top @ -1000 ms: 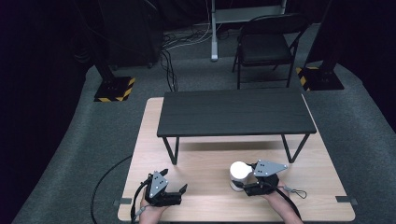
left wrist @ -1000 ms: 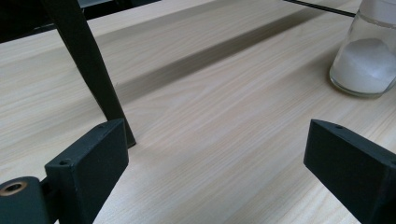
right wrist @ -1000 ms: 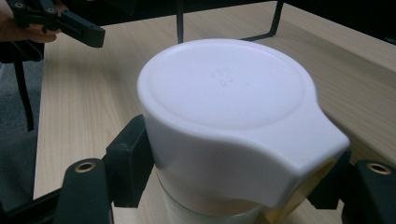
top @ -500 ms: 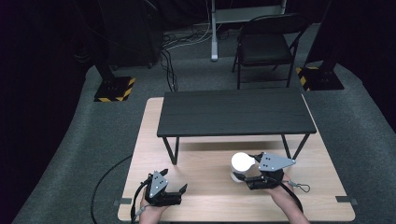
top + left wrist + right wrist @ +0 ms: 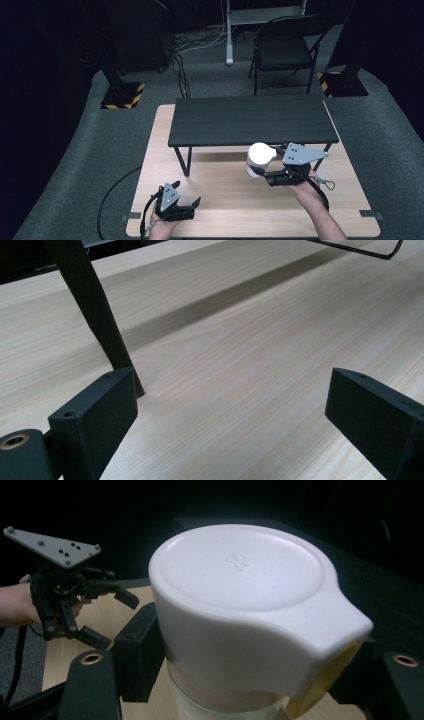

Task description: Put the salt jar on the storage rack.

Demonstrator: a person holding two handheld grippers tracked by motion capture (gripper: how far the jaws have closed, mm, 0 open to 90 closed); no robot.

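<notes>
**Observer:** White plastic sits between the jaws of the right gripper: they are clamped on the body of a white lidded container, one black jaw pressing its side in the right gripper view, the other mostly hidden behind it.

**Second observer:** Which way does the container stand?

**Observer:** Upright, long axis vertical, with its white lid on top and a spout-like lip jutting to one side; a yellowish part shows under that lip. From the high view it appears lifted clear of the light wooden table, just in front of the low black shelf, near that shelf's right front leg.

**Second observer:** And the other hand?

**Observer:** The left gripper is well apart, low at the table's near left edge. Its jaws stand wide apart with nothing between them; in the left gripper view only bare wood lies ahead, and one shelf leg rises just beside the left jaw.

**Second observer:** So the right arm is the one placed to act?

**Observer:** That is the likely reading. The shelf top lies forward of and above the held container, so any set-down there would call for raising it over the front edge.
</notes>
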